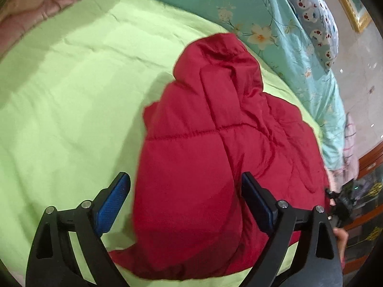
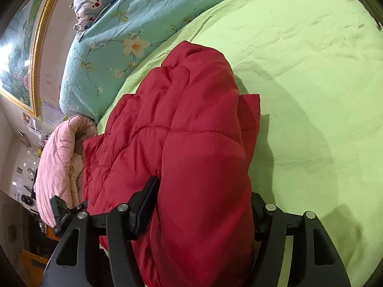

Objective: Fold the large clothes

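Note:
A red quilted puffer jacket [image 1: 215,143] lies bunched on the light green bed sheet [image 1: 71,95]. My left gripper [image 1: 185,186] is open, its blue pads [image 1: 112,205] spread wide on either side of the jacket's near end. In the right wrist view the same jacket [image 2: 191,155] fills the middle. My right gripper [image 2: 203,191] has a thick fold of the jacket between its fingers [image 2: 146,201]; the right finger is mostly hidden behind the fabric.
A teal floral duvet [image 1: 275,24] and a bear-print pillow [image 1: 316,28] lie along the bed's far side. A pink quilt [image 2: 62,157] hangs at the bed edge. A gold-framed picture [image 2: 21,47] hangs on the wall. The green sheet [image 2: 311,95] spreads wide beside the jacket.

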A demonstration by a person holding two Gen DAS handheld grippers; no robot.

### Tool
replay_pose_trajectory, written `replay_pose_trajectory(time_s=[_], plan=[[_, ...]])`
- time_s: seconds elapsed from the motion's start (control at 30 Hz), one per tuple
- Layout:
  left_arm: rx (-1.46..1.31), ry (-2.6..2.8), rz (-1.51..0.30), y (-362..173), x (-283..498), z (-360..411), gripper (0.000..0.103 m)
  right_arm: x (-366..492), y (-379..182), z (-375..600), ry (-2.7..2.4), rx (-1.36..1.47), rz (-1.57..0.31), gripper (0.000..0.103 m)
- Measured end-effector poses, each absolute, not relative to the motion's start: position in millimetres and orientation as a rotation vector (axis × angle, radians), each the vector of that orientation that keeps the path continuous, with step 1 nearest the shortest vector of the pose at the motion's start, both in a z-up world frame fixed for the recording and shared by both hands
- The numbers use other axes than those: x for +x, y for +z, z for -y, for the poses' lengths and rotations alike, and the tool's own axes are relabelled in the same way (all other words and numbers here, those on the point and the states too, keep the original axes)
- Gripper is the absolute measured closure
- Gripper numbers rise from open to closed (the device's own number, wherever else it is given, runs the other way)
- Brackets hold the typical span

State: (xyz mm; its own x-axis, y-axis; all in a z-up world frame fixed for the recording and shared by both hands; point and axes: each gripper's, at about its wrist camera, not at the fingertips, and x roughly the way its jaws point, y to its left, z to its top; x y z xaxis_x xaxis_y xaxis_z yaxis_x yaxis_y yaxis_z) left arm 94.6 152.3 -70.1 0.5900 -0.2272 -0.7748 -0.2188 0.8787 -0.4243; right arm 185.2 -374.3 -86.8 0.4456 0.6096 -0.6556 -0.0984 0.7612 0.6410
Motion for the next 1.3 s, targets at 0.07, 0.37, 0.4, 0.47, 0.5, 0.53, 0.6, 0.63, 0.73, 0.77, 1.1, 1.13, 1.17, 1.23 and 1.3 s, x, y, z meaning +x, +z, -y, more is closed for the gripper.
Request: replay_pose_trajectory(time_s=[0.07,0.37,0.4,0.47,0.5,0.53,0.6,0.63,0.73,0.77,1.1,1.13,1.17,1.23,1.3], plan=[[-0.483,0.050,-0.948,-65,89,-157,0.009,182,-81,375,0.449,0.552,-1.017,0.031],[-0.494,0.035,-0.836,-37,62,-157,0.009,156,-41,376,0.353,0.402,-0.907,0.025],[-0.487,0.020,-0.825,-32,62,-151,0.009,153,-37,372,0.346,0.376,-0.901,0.025],[-0.469,-0.033,-0.801,-22,62,-134,0.009,146,-27,361,0.330,0.299,-0.885,0.026],[-0.461,-0.061,-0.794,-18,62,-127,0.009,143,-24,358,0.326,0.274,-0.874,0.026],[-0.449,-0.088,-0.790,-15,63,-119,0.009,141,-19,352,0.322,0.246,-0.857,0.026],[-0.404,-0.134,-0.784,-9,67,-100,0.009,135,-10,343,0.301,0.187,-0.815,0.026],[-0.377,-0.155,-0.780,-7,68,-91,0.009,131,-4,337,0.278,0.147,-0.779,0.026],[-0.335,-0.207,-0.779,-4,73,-69,0.009,124,12,330,0.223,0.083,-0.704,0.026],[-0.328,-0.231,-0.780,-5,75,-63,0.009,123,16,328,0.238,0.079,-0.693,0.028],[-0.186,-0.267,-0.813,-12,98,-11,0.009,139,-5,247,0.467,-0.059,-0.773,0.060],[-0.174,-0.260,-0.817,-14,99,-9,0.009,141,-10,239,0.479,-0.075,-0.784,0.060],[-0.165,-0.254,-0.821,-17,102,-8,0.009,143,-15,232,0.489,-0.092,-0.796,0.060],[-0.165,-0.238,-0.838,-25,109,-10,0.010,145,-21,224,0.502,-0.102,-0.818,0.058],[-0.173,-0.208,-0.868,-37,122,-13,0.010,153,-28,219,0.499,-0.107,-0.833,0.058]])
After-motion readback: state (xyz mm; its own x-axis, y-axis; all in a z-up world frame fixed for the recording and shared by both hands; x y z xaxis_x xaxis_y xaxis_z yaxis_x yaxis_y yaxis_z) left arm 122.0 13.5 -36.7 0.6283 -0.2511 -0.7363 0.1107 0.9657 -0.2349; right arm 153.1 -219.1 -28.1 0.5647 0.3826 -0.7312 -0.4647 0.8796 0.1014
